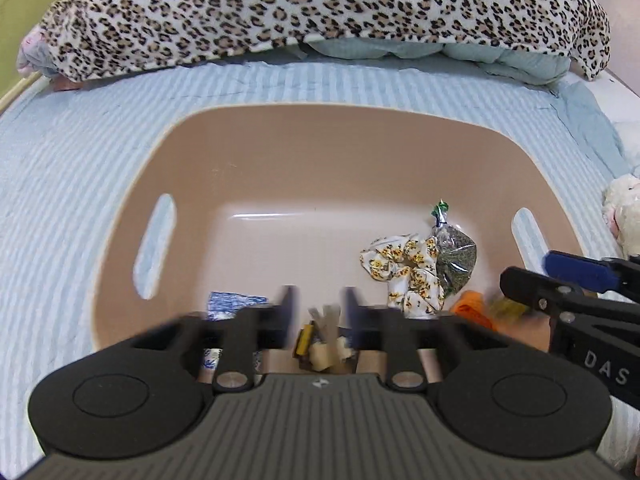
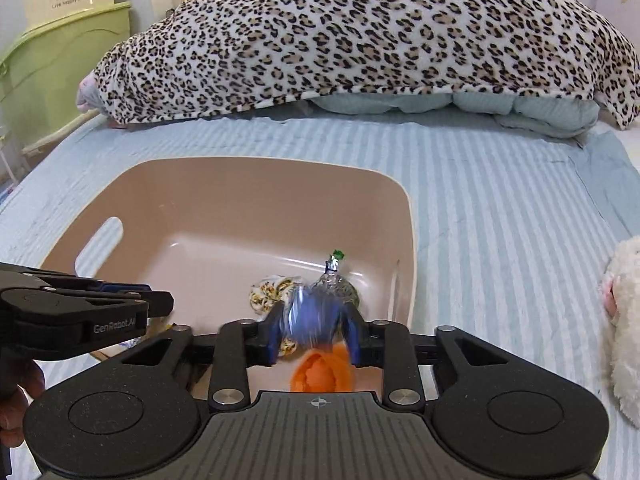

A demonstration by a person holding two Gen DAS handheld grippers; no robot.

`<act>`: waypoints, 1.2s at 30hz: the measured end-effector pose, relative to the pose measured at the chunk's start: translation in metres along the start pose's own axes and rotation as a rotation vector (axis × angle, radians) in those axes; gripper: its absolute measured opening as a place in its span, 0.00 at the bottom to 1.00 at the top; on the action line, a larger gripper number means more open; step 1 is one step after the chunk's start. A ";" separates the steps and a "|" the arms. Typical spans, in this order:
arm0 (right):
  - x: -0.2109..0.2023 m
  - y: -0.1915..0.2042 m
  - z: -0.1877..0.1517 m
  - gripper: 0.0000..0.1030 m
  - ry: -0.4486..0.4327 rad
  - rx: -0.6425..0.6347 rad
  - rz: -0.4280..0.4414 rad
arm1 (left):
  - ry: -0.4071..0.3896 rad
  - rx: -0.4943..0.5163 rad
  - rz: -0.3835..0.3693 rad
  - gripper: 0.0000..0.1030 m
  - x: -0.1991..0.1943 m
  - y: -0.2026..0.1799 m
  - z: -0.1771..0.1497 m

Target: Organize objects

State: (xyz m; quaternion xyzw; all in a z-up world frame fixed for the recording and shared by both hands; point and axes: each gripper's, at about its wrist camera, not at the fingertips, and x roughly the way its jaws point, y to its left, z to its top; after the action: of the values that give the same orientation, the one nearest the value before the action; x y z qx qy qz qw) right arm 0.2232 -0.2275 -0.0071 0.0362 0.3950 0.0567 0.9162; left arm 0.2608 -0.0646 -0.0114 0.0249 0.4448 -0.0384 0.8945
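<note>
A tan plastic basin [image 1: 320, 136] [image 2: 224, 184] sits on the striped bed. Inside lie a yellow-flowered white scrunchie [image 1: 404, 268] [image 2: 268, 292], a clear bag of dark bits with a green tie [image 1: 456, 256] [image 2: 340, 284], an orange item [image 1: 472, 308] [image 2: 324, 372], a blue-white packet [image 1: 232, 304] and small pale and brown pieces [image 1: 324, 344]. My left gripper [image 1: 318, 312] hovers open over the small pieces. My right gripper [image 2: 314, 332] is over the basin's near right part, with a blurred blue-and-clear thing [image 2: 314, 320] between its fingers; whether it grips it is unclear.
A leopard-print blanket [image 1: 320, 4] [image 2: 360, 40] is heaped at the far end over pale green bedding [image 2: 520, 112]. A white plush toy [image 2: 624, 328] [image 1: 624, 212] lies to the right. A green cabinet [image 2: 60, 52] stands at the far left.
</note>
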 end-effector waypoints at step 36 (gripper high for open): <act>-0.169 0.017 -0.061 0.89 -0.123 -0.030 -0.006 | -0.170 -0.003 -0.059 0.69 -0.178 0.000 -0.084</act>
State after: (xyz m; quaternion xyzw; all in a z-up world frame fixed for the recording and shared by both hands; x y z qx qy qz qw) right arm 0.0621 -0.2314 0.0745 0.0247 0.3373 0.0577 0.9393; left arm 0.0872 -0.0502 0.0796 0.0070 0.3679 -0.0659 0.9275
